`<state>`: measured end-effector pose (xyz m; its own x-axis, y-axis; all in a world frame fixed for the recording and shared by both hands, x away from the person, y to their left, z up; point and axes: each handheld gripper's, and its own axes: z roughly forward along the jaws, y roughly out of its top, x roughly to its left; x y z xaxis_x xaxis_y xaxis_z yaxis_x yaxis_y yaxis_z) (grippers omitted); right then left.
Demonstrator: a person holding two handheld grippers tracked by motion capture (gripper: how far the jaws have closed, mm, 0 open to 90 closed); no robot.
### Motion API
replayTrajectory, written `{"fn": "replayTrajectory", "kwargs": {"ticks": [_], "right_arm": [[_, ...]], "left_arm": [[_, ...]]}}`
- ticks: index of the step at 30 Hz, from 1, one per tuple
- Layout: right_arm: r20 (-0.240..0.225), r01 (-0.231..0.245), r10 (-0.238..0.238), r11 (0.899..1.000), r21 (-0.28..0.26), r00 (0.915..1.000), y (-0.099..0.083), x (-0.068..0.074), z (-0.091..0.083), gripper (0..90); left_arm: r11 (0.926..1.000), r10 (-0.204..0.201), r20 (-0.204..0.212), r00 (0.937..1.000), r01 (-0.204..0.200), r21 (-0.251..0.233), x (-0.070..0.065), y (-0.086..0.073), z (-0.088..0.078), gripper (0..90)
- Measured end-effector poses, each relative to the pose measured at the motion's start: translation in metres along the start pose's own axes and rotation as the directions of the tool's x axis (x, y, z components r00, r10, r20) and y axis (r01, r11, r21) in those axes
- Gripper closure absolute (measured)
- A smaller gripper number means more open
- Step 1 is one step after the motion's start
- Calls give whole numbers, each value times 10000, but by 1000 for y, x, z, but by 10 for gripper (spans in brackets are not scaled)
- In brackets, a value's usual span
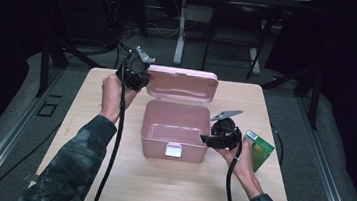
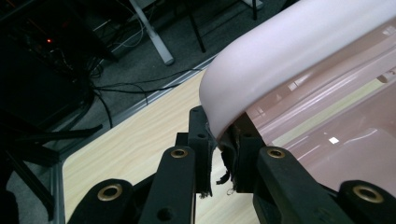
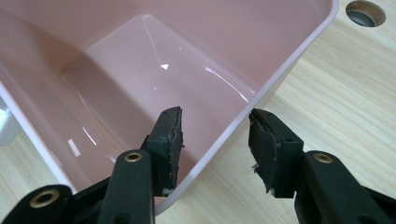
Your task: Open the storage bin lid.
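A pink plastic box (image 1: 156, 147) stands open in the middle of the wooden table (image 1: 167, 190), its lid (image 1: 181, 83) tipped back behind it. My left gripper (image 1: 144, 77) is shut on the lid's left corner. In the left gripper view its jaws (image 2: 222, 140) pinch the rounded rim of the lid (image 2: 280, 51). My right gripper (image 1: 205, 139) sits at the box's right wall. In the right gripper view the gripper (image 3: 215, 135) straddles that wall (image 3: 280, 65), one jaw inside the box and one outside, with a gap beside the inner pad. The box holds nothing that I can see.
A green and white carton (image 1: 258, 148) lies on the table just right of my right hand. A white latch (image 1: 173, 150) sits on the box's front. A round hole (image 3: 365, 12) is in the tabletop past the box. Cables trail from both grippers toward the near edge.
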<state>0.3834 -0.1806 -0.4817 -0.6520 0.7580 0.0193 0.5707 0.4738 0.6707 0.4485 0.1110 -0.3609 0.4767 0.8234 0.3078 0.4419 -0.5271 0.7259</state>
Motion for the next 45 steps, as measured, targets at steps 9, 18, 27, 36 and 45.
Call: {"fn": "replayTrajectory", "kwargs": {"ticks": [9,18,27,36,45], "right_arm": [[-32,-67,67,9999,-83,10000,-1,-1,0,544],[-68,-99,98,9999,-103,9999,-1,-1,0,541],[-67,-126,125,9999,-90,9999,-1,-1,0,539],[-51,-153,153,9998,-84,9999,0,-1,1,538],[-23,-156,155,9998,-83,9999,0,-1,1,537]], "left_arm": [[9996,-176,3,9998,176,-237,5,4,10,815],[9983,-456,46,9989,458,-359,10,9,21,816],[9976,-641,18,9979,642,-277,15,16,32,817],[9953,-959,220,9951,961,-79,22,23,45,818],[9946,-1022,307,9943,1015,235,28,30,58,815]]}}
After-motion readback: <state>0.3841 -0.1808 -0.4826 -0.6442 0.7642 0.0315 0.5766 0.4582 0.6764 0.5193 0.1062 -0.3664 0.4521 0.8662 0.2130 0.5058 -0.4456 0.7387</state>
